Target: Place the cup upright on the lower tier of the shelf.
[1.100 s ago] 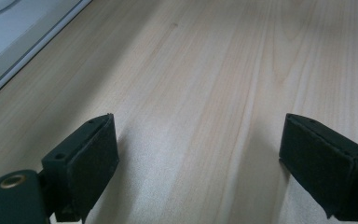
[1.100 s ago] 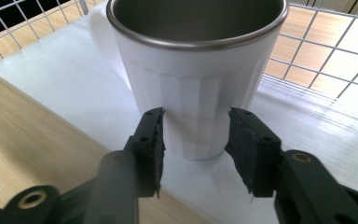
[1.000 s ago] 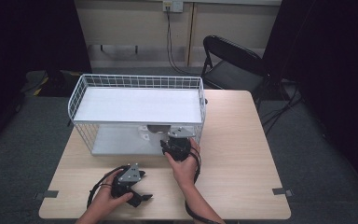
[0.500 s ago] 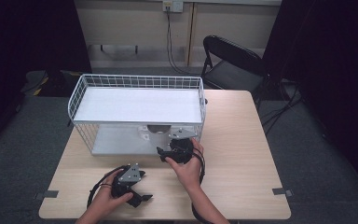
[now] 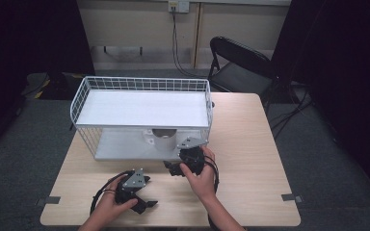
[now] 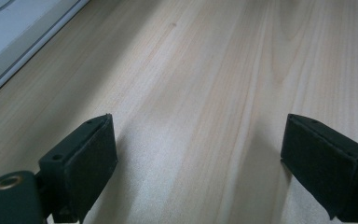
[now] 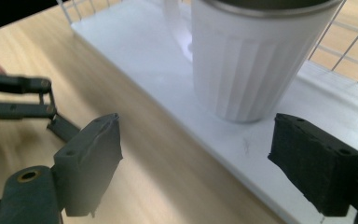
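A white ribbed cup (image 7: 256, 60) with a handle stands on the lower white shelf (image 7: 135, 51) of a wire rack (image 5: 139, 86); in the high view the cup (image 5: 164, 137) sits near the shelf's front edge. My right gripper (image 7: 205, 158) is open just in front of the cup, with nothing between its pads, and its jaws point left in the high view (image 5: 171, 167). My left gripper (image 5: 146, 202) rests open near the table's front edge. Its pads (image 6: 88, 158) hover over bare wood.
The wooden table (image 5: 250, 144) has free room to the right of the rack. The rack's upper white shelf (image 5: 144, 108) covers most of the lower one. A black folding chair (image 5: 241, 67) stands behind the table. Tape marks (image 5: 289, 197) sit near the front corners.
My right gripper has drawn back a little from the rack toward the person and turned its jaws to the left. The left gripper has stayed put.
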Motion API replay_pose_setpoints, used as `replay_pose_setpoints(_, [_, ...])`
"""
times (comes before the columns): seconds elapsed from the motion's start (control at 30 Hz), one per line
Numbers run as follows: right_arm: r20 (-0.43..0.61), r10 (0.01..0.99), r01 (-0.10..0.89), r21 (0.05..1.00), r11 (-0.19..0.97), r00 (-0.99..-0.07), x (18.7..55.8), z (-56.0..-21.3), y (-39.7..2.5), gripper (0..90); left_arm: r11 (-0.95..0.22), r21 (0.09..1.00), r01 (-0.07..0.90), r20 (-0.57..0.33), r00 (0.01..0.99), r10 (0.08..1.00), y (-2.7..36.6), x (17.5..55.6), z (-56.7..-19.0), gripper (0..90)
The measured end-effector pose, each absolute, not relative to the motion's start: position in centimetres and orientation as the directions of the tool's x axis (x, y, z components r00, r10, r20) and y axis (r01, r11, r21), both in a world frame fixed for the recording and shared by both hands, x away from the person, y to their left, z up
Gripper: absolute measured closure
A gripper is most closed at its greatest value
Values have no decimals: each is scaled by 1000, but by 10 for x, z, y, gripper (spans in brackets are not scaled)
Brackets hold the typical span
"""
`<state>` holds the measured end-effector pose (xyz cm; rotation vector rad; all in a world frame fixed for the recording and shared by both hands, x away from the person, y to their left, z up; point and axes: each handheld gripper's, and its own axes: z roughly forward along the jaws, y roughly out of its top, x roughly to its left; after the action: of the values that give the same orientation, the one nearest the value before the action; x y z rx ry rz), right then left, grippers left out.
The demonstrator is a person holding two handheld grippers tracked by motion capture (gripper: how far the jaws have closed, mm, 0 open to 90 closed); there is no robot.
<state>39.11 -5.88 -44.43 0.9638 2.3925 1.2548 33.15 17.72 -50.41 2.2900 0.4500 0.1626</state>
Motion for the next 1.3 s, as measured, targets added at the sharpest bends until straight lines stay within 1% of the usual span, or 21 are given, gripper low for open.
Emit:
replay_pose_setpoints(0.2, [48,645,420,795,437,-763,388,-446,-66,157,-632,726,269,-23,929,369,177,332,-504,97])
replay_pose_setpoints(0.63, [51,615,413,785,462,-786,378,-447,-85,158,-632,727,269,-22,929,369,177,332,-504,97])
replay_pose_setpoints(0.77, [39,591,396,778,488,-806,373,-446,-95,157,-632,727,269,-22,929,369,177,332,-504,97])
replay_pose_setpoints(1.03, [46,590,399,779,484,-806,369,-444,-113,157,-633,726,269,-22,929,369,177,332,-504,97])
replay_pose_setpoints(1.1, [28,588,394,768,505,-809,366,-446,-120,157,-632,727,269,-23,929,369,177,332,-504,97])
replay_pose_setpoints(1.3, [41,584,406,757,511,-811,361,-455,-135,158,-633,726,269,-23,929,369,177,332,-504,97])
